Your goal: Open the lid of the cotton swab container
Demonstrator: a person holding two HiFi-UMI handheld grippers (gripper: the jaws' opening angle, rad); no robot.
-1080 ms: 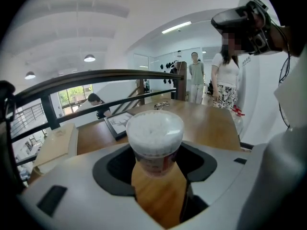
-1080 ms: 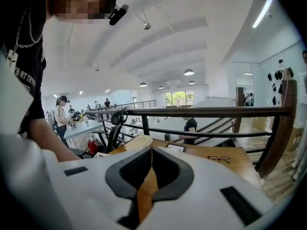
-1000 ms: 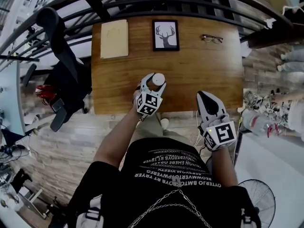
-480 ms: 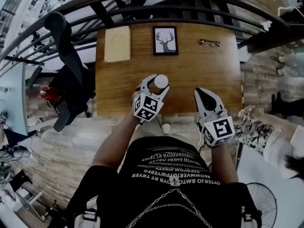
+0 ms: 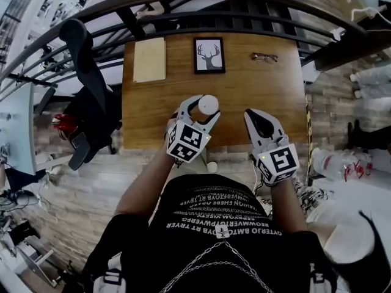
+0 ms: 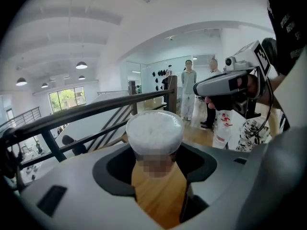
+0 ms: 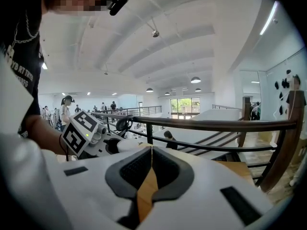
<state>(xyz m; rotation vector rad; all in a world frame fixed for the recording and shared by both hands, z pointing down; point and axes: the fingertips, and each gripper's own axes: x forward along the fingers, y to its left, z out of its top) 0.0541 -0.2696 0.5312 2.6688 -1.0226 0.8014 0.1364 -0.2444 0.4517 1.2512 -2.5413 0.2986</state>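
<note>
The cotton swab container (image 5: 206,106) is a small round tub with a white lid, and its lid is on. My left gripper (image 5: 199,110) is shut on it and holds it up above the wooden table (image 5: 244,96). In the left gripper view the container (image 6: 154,134) stands upright between the two jaws, lid uppermost. My right gripper (image 5: 251,115) hovers just to the right of it, shut with nothing in it. In the right gripper view its jaws meet in a closed line (image 7: 151,150), and the left gripper (image 7: 91,131) shows to its left.
On the table's far side lie a tan notepad (image 5: 149,60), a framed deer picture (image 5: 209,55) and a pair of glasses (image 5: 264,57). A dark railing (image 5: 183,5) runs behind the table. A black chair (image 5: 85,78) stands to the left. People stand in the background (image 6: 188,92).
My left gripper has risen from the table with the container in its jaws, and it looks larger from above. The right gripper has lifted a little beside it.
</note>
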